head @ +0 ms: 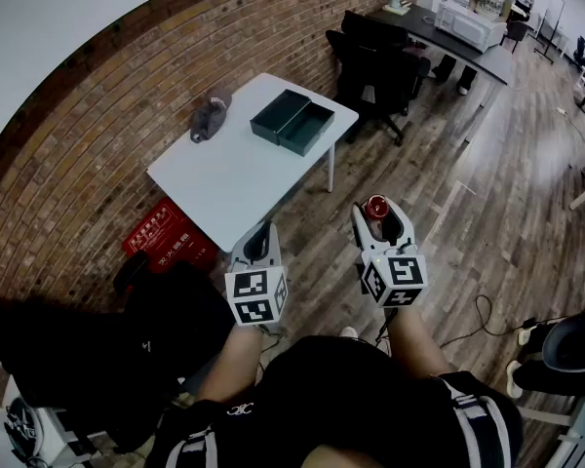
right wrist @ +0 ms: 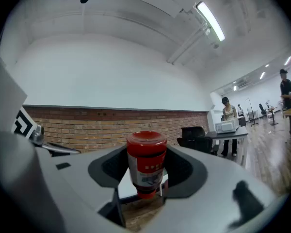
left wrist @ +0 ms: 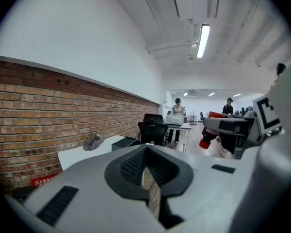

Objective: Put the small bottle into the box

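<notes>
My right gripper point(head: 378, 214) is shut on the small bottle point(head: 375, 207), which has a red body, a red cap and a pale label. In the right gripper view the bottle point(right wrist: 146, 154) stands upright between the black pads point(right wrist: 182, 166) of that gripper point(right wrist: 146, 171). My left gripper point(head: 258, 236) is shut and holds nothing; its jaws point(left wrist: 145, 171) meet at the tips. The dark green box point(head: 292, 122) lies open in two shallow halves on the white table point(head: 234, 183), well ahead of both grippers. From the left gripper view the box point(left wrist: 126, 142) and the bottle point(left wrist: 205, 142) show too.
A grey bundle point(head: 210, 113) lies on the table next to the box. A red crate point(head: 166, 237) sits under the table by the brick wall. Black office chairs point(head: 380, 66) and a desk with a microwave point(head: 468, 22) stand beyond, with people nearby. A black bag point(head: 97, 349) is at my left.
</notes>
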